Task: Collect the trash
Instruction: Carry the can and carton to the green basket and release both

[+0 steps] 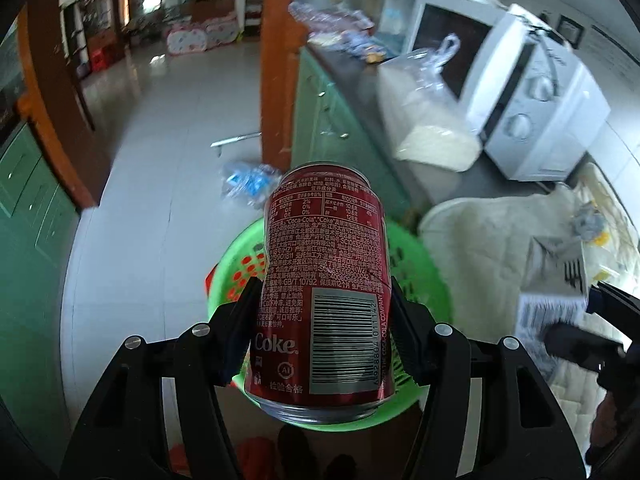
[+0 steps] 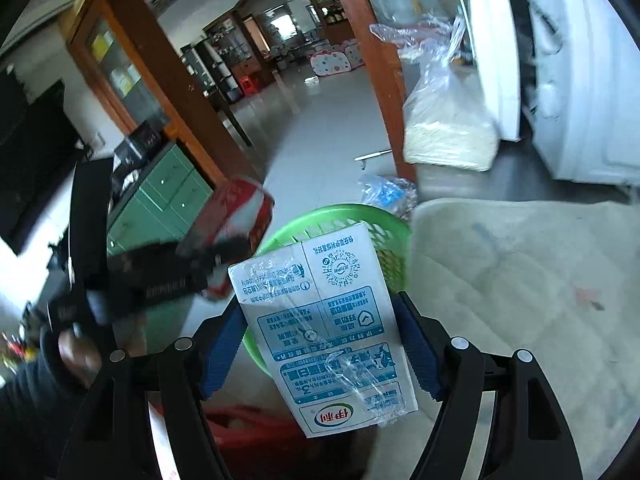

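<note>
The left gripper (image 1: 324,320) pinches a red Coke can (image 1: 326,292) across its sides, the can standing lengthwise between the two black fingers with its barcode facing the camera. Just beyond and below the jaws sits a green basket (image 1: 424,264) with slotted walls, so the can appears to be held over it ready to be dropped in.

The right gripper (image 2: 320,344) clamps a white and blue milk carton (image 2: 324,328) between its blue pads (image 2: 418,350), pressing on the carton's two long edges. The printing reads upside down, and a crinkled plastic straw wrapper clings to the front. The green basket (image 2: 344,216) lies directly past this carton too. Both pieces of trash seem held over one bin so they can go in together. To the left of the right jaws, the other gripper and its can show as a blurred red and black shape.

To the right of both jaws lies a cream quilted cloth (image 2: 520,280) covering a dark countertop. Farther ahead on that counter sit a clear plastic bag of pale grain (image 1: 432,120), possibly rice, and a white microwave (image 1: 532,96). Green cabinets (image 1: 328,108) run beneath. Ahead of the jaws, pale glossy floor tiles (image 1: 168,140) stretch through a wooden door frame (image 1: 278,60) into a farther room. A crumpled plastic bottle (image 1: 248,180) lies on the floor beyond the basket.
</note>
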